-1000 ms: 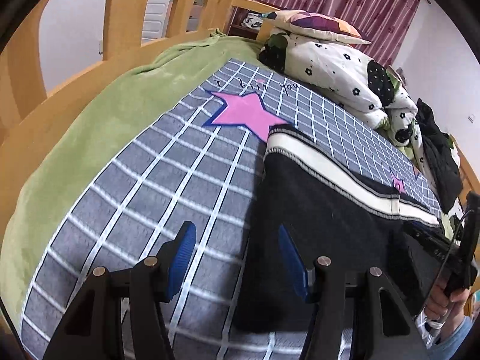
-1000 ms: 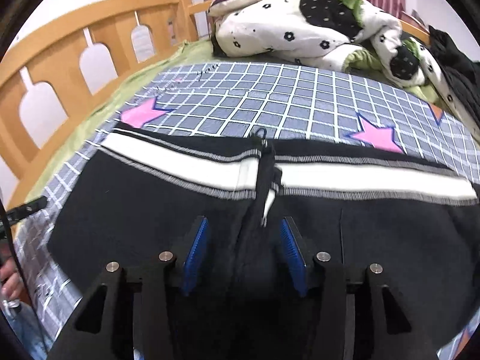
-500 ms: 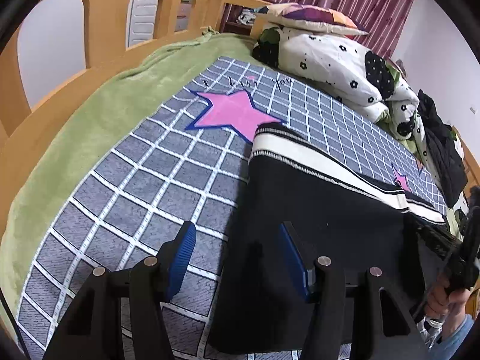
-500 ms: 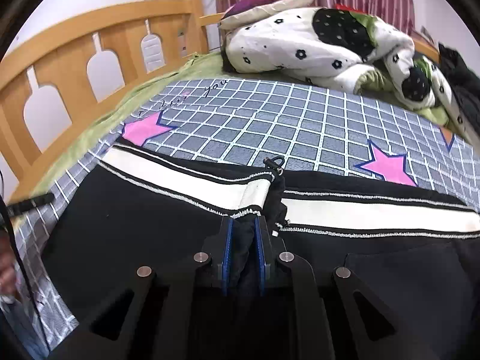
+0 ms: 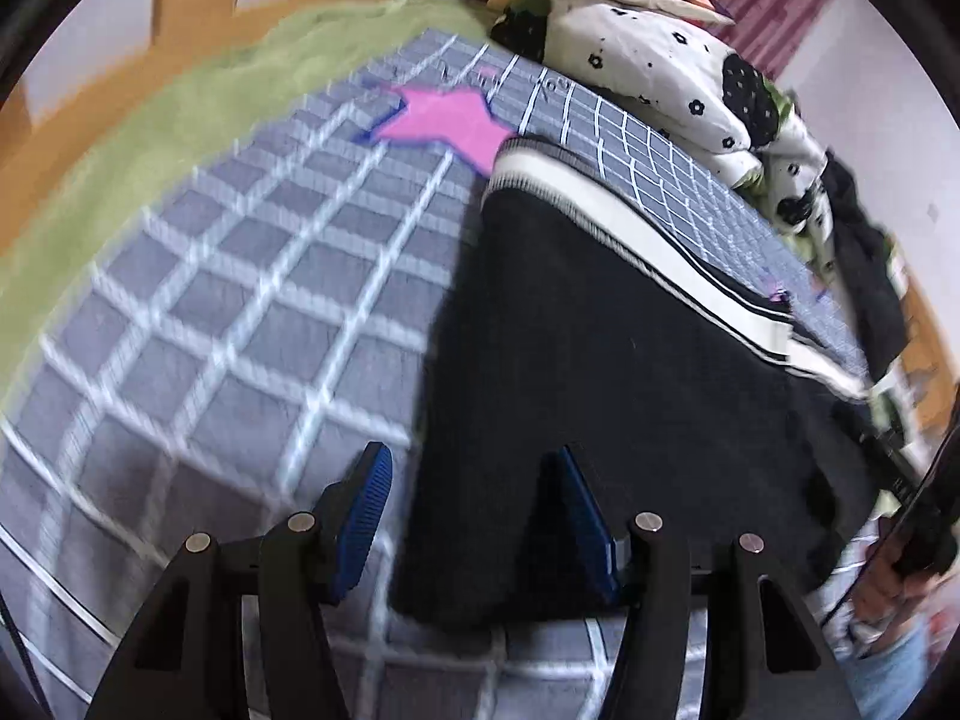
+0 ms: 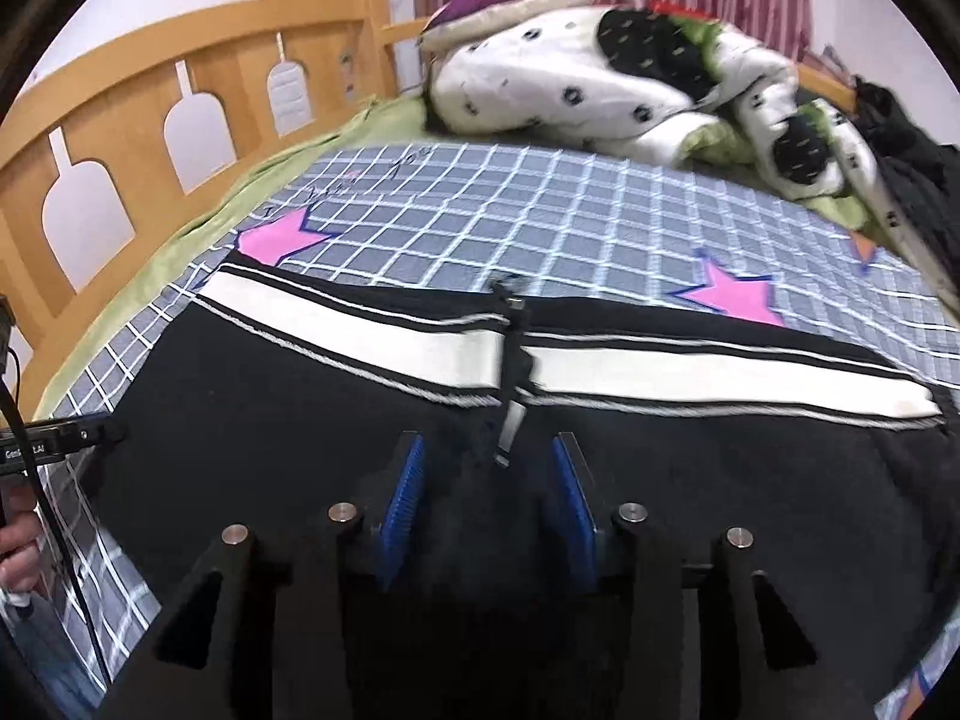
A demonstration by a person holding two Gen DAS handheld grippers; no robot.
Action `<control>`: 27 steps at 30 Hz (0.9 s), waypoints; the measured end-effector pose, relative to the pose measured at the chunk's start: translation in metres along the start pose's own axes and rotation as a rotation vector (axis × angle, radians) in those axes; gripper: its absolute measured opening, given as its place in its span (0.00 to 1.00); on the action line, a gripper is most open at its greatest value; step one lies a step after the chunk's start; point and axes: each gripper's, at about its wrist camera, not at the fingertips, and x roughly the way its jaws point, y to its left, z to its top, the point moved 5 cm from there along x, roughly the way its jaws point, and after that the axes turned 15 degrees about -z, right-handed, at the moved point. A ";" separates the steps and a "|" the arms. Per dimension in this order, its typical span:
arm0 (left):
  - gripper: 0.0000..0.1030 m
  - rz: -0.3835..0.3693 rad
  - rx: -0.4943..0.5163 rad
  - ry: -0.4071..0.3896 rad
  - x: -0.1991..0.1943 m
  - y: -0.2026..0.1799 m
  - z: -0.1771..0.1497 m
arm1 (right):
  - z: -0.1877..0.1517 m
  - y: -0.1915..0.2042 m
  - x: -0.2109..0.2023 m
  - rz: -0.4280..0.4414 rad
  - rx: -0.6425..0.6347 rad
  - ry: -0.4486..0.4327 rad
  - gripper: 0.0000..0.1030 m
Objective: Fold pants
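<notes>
Checked bedspread bears black pants — both tools spread, right just reopened.

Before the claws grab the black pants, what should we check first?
1. Pants lie spread on the checked blanket: ok.
2. Left claw is open, and the pants' side edge lies between its pads: ok.
3. Right claw has just been opening; its pads stand apart over the cloth near the zipper, gripping nothing: ok.
4. White waistband lies flat, though it bunches a little at the zipper: not ok.
5. Pant legs are straight: cannot tell, they are out of view.
6. Piled quilt stays clear of the pants: ok.
</notes>
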 end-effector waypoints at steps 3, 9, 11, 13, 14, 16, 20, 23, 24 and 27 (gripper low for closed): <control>0.53 -0.043 0.007 -0.012 -0.002 0.002 -0.010 | -0.010 -0.017 -0.014 0.006 0.036 -0.014 0.42; 0.39 -0.030 -0.033 -0.054 0.007 0.000 -0.006 | -0.023 -0.061 -0.031 -0.035 0.136 -0.027 0.42; 0.25 -0.001 -0.023 -0.064 0.003 -0.008 -0.001 | -0.028 -0.079 -0.037 -0.067 0.182 -0.042 0.42; 0.20 0.039 0.020 -0.058 -0.002 -0.024 0.006 | -0.031 -0.093 -0.043 -0.092 0.200 -0.058 0.42; 0.19 0.069 0.053 -0.061 -0.005 -0.034 0.008 | -0.034 -0.100 -0.046 -0.084 0.203 -0.056 0.41; 0.19 0.090 0.123 -0.110 -0.014 -0.064 0.013 | -0.039 -0.113 -0.050 -0.079 0.194 -0.052 0.39; 0.18 0.105 0.338 -0.159 -0.016 -0.149 0.015 | -0.056 -0.143 -0.053 -0.152 0.162 -0.054 0.38; 0.18 0.019 0.424 -0.155 0.000 -0.210 0.006 | -0.070 -0.171 -0.054 -0.169 0.185 -0.047 0.38; 0.18 -0.015 0.433 -0.141 0.008 -0.224 0.003 | -0.075 -0.182 -0.054 -0.178 0.201 -0.043 0.38; 0.18 -0.062 0.484 -0.096 0.041 -0.268 -0.014 | -0.091 -0.219 -0.057 -0.226 0.256 -0.041 0.38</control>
